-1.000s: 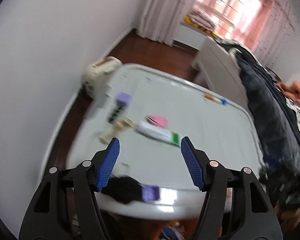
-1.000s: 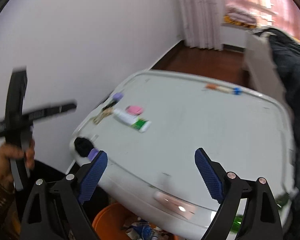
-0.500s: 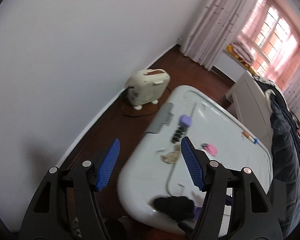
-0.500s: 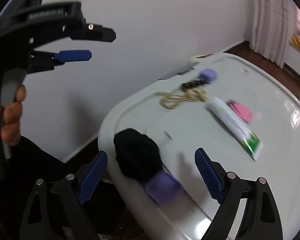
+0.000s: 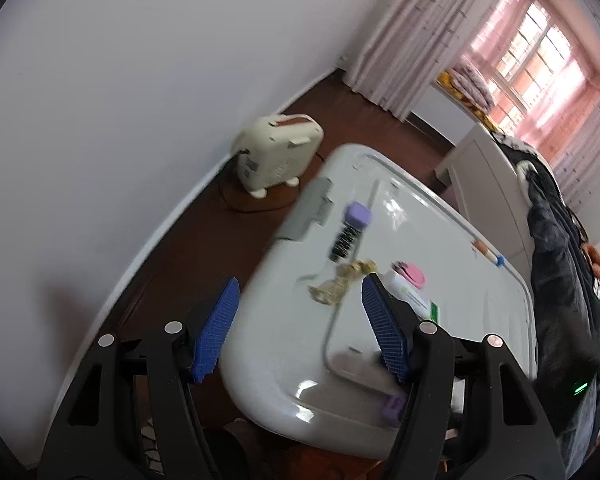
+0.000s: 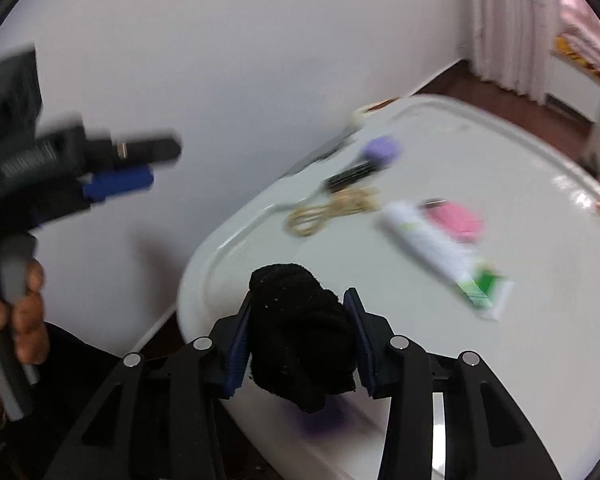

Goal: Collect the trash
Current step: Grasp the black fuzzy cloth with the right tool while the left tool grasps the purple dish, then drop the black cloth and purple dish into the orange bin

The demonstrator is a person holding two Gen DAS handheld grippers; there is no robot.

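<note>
On the near corner of the white table [image 6: 520,340] lies a black cloth bundle [image 6: 300,332]. My right gripper [image 6: 298,300] is closing on it, and both blue pads press its sides. A purple block [image 6: 320,420] shows blurred beneath the bundle. Farther back lie a white and green tube [image 6: 444,252], a pink item [image 6: 456,216], a tan loop of cord [image 6: 332,208], a black comb-like piece [image 6: 352,176] and a second purple block [image 6: 382,150]. My left gripper [image 5: 299,282] hangs open over the table's left edge with nothing between its fingers.
A cream heater [image 5: 276,156] stands on the dark wood floor by the white wall. A pen [image 5: 486,252] lies near the table's far edge. A bed with dark clothing [image 5: 556,240] borders the right side. A hand [image 6: 24,308] holds the left gripper at the right wrist view's left.
My right gripper came down to the table's near corner and its jaws narrowed onto the black bundle. The left gripper swung left toward the table edge and stayed open.
</note>
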